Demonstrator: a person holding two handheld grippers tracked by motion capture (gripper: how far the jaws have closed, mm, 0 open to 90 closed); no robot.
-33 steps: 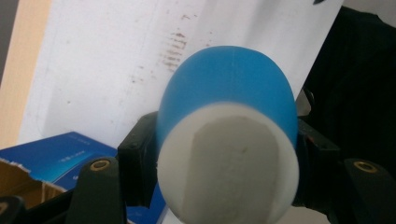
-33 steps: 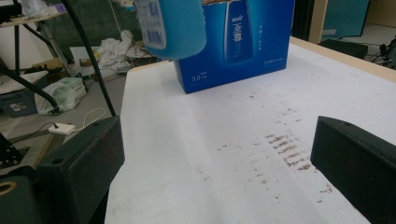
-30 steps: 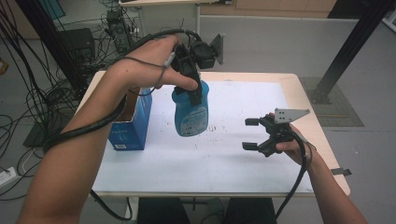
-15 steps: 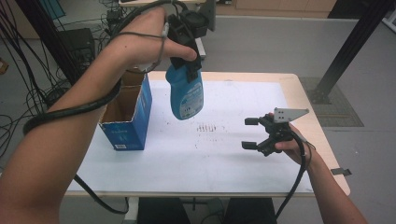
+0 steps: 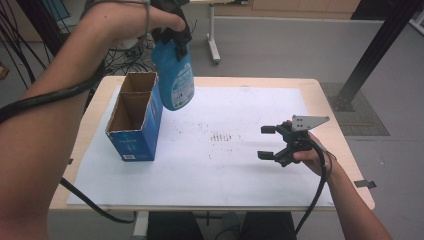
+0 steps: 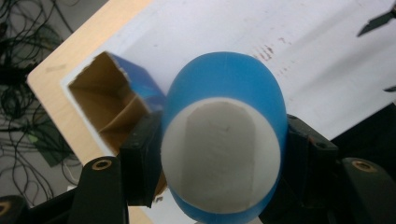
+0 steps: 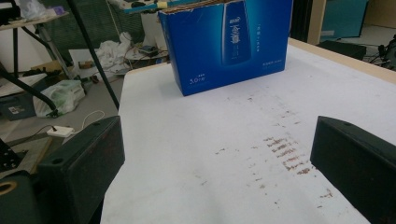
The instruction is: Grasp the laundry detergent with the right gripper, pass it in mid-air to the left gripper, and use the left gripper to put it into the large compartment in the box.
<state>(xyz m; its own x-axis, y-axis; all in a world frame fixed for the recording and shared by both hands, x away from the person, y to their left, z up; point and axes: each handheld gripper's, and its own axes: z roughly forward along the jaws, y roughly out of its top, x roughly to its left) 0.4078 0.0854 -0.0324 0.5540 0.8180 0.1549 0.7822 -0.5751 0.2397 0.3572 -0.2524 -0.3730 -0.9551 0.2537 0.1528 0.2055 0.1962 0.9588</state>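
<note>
My left gripper (image 5: pixel 172 35) is shut on a blue bottle (image 5: pixel 175 75) and holds it by the top, high above the far left of the table, just right of an open blue carton (image 5: pixel 134 117). In the left gripper view the bottle's pale underside (image 6: pixel 222 154) hangs between the two black jaws, with the carton's open top (image 6: pixel 109 100) below it. My right gripper (image 5: pixel 267 142) rests low at the table's right side, jaws open and pointing left, nothing between them. In the right gripper view the carton (image 7: pixel 226 44) stands ahead, beyond the open jaws.
A white sheet (image 5: pixel 225 165) with brown smudges (image 5: pixel 222 136) covers the wooden table (image 5: pixel 345 165). Cables and a black cable bundle lie on the floor at left; a dark post (image 5: pixel 370 50) stands at the far right.
The left gripper has lifted the blue bottle up and away from the table's middle, toward the far left, uncovering the carton's open top. The right gripper has stayed put.
</note>
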